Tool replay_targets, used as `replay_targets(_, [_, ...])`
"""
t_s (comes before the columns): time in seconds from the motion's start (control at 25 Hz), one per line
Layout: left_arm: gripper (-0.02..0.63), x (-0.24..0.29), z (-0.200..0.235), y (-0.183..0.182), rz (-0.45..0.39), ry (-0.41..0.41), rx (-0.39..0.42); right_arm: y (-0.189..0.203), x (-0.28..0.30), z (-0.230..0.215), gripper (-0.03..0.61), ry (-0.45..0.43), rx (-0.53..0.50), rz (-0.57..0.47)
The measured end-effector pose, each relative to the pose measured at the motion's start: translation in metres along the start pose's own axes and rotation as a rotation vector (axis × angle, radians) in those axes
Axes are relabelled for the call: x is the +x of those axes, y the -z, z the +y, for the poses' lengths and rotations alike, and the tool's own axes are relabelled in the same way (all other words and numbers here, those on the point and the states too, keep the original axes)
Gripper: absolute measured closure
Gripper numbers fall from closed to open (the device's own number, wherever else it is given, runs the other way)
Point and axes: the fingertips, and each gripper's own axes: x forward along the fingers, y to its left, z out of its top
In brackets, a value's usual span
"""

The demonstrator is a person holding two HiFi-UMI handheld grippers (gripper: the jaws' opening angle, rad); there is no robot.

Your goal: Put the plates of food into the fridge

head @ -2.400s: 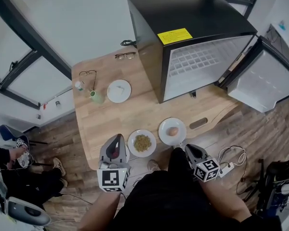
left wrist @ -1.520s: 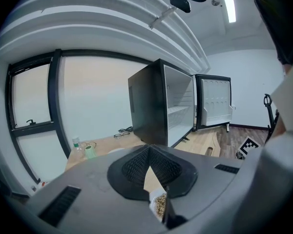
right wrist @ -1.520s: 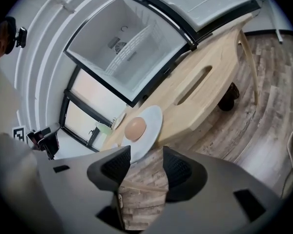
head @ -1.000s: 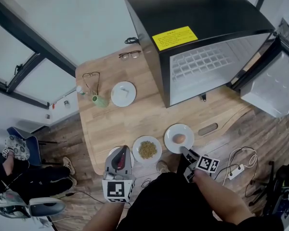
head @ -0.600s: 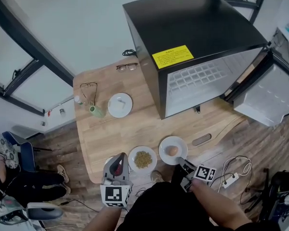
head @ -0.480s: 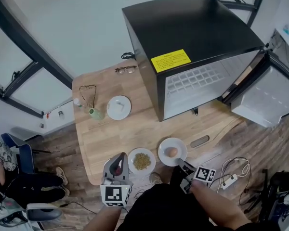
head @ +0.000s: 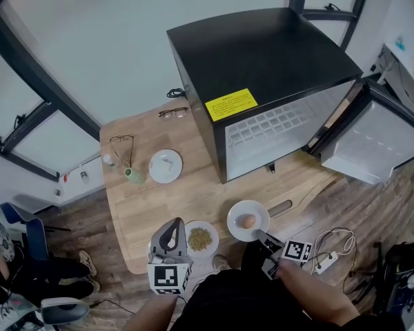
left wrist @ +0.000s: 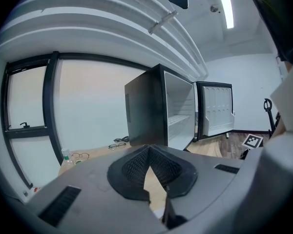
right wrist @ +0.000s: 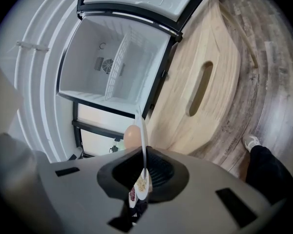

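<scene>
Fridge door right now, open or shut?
Open. The fridge door is swung wide to the side, and the white shelf inside is exposed.

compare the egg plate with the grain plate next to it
The egg plate carries one whole egg; the grain plate a heap of small brownish grains. The egg plate's rim is clamped between the jaws of the right gripper, which have just been closing onto it; the grain plate lies on the table. Both are round and white.
</scene>
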Motion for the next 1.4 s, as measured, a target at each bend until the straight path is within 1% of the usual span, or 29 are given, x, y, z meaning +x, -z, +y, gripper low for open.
replay_targets(0.04, [0.611,0.002,0.001,-0.002,-0.002,-0.001,-0.002,-0.006,0.000,0.005,0.546,-0.020,0.007,-0.013])
replay_targets(0.16, [0.611,0.007,0.001,-0.016,-0.019,-0.002,-0.010,-0.018,-0.006,0.004,0.546,0.044,0.038,-0.024])
replay_targets(0.32, [0.611,0.018,-0.006,-0.035,-0.061,0.017,-0.022,-0.038,-0.013,0.019,0.546,0.053,0.014,-0.030])
replay_targets(0.48, [0.611,0.023,-0.005,-0.047,-0.092,0.004,-0.043,-0.056,-0.019,0.031,0.546,0.054,0.016,-0.045])
replay_targets(0.68, [0.611,0.033,-0.001,-0.060,-0.120,-0.008,-0.054,-0.081,-0.022,0.052,0.546,0.004,-0.010,-0.049])
replay_targets(0.88, [0.611,0.044,-0.001,-0.074,-0.140,-0.017,-0.047,-0.113,-0.025,0.067,0.546,-0.021,0.013,-0.072])
replay_targets(1.0, [0.611,0.050,0.000,-0.078,-0.141,-0.025,-0.046,-0.136,-0.025,0.073,0.546,-0.014,-0.033,-0.079])
replay_targets(1.12, [0.611,0.055,0.000,-0.082,-0.144,-0.035,-0.047,-0.155,-0.019,0.090,0.546,-0.069,-0.067,-0.087])
replay_targets(1.4, [0.611,0.064,0.005,-0.092,-0.146,-0.069,-0.048,-0.183,-0.004,0.123,0.546,-0.143,-0.071,-0.080])
